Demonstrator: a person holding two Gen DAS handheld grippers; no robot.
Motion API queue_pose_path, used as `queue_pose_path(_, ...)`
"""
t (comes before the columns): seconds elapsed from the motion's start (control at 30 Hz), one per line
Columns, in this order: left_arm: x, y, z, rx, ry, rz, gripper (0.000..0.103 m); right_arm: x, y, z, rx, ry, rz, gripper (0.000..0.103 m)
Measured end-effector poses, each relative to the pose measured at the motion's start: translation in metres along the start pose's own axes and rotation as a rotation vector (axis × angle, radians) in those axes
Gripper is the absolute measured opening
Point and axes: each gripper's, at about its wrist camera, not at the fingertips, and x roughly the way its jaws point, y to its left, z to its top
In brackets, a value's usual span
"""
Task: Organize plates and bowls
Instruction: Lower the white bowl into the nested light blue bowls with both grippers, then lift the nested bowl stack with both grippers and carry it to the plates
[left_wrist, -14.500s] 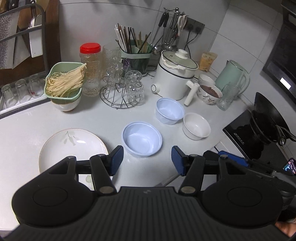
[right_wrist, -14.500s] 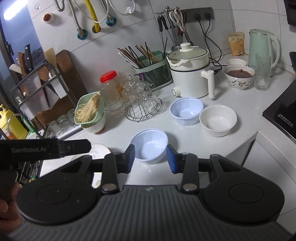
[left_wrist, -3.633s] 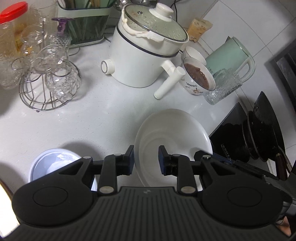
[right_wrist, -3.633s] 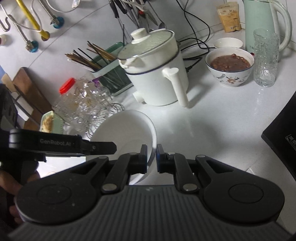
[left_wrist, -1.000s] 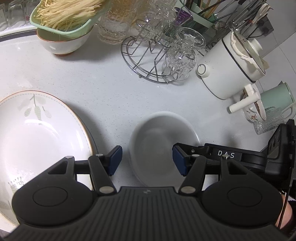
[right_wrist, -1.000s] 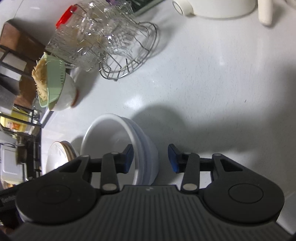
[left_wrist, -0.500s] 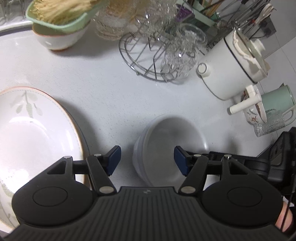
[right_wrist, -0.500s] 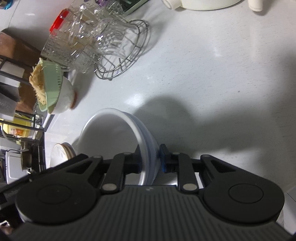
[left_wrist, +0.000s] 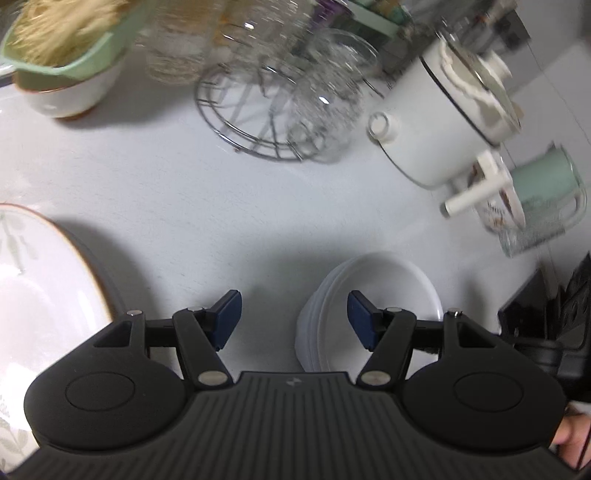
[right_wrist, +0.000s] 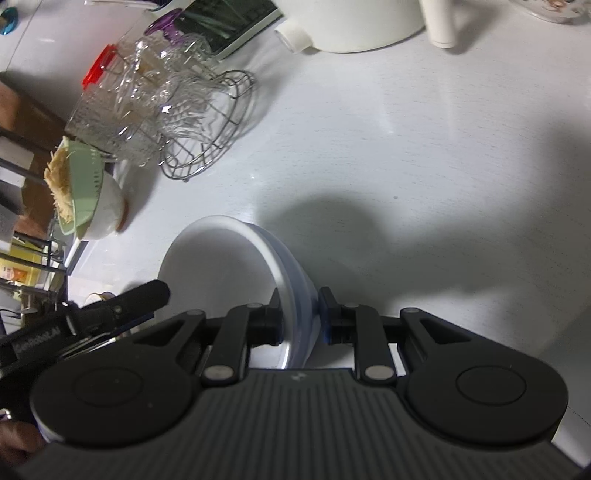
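A stack of nested bowls (left_wrist: 373, 295), a white one inside pale blue ones, stands on the white counter. My right gripper (right_wrist: 298, 314) is shut on the stack's rim (right_wrist: 291, 291), one finger inside the white bowl and one outside. My left gripper (left_wrist: 293, 317) is open and empty, with the stack just behind its right finger. A large white plate (left_wrist: 40, 295) with a leaf pattern and brown rim lies at the left of the left wrist view.
A wire rack of glasses (left_wrist: 280, 110), a green strainer of noodles on a white bowl (left_wrist: 70, 66), a white electric pot (left_wrist: 447, 129), a green kettle (left_wrist: 546, 188) and a glass jar with a red lid (right_wrist: 99, 92) stand behind. A black stove (left_wrist: 546, 314) is at the right.
My right gripper closed on the rim of the bowl stack. My left gripper has shifted left, so the stack now sits by its right finger.
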Motion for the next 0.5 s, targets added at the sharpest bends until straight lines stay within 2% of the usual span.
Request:
queue_pose_path(0.23, 0.024, -0.007, -0.009, -0.002, 0.087, -0.025, 0.067, -0.004, -0.007, -0.005, 0.001, -0.005, -0.008, 0.022)
queue_pose_path(0.4, 0.033, -0.008, -0.011, 0.004, 0.106, -0.026, 0.067, -0.006, -0.007, -0.009, -0.006, -0.012, 0.000, 0.022)
queue_pose_path(0.5, 0.037, -0.008, -0.010, 0.008, 0.119, -0.042, 0.063, -0.005, -0.007, -0.011, 0.000, -0.009, 0.009, 0.022)
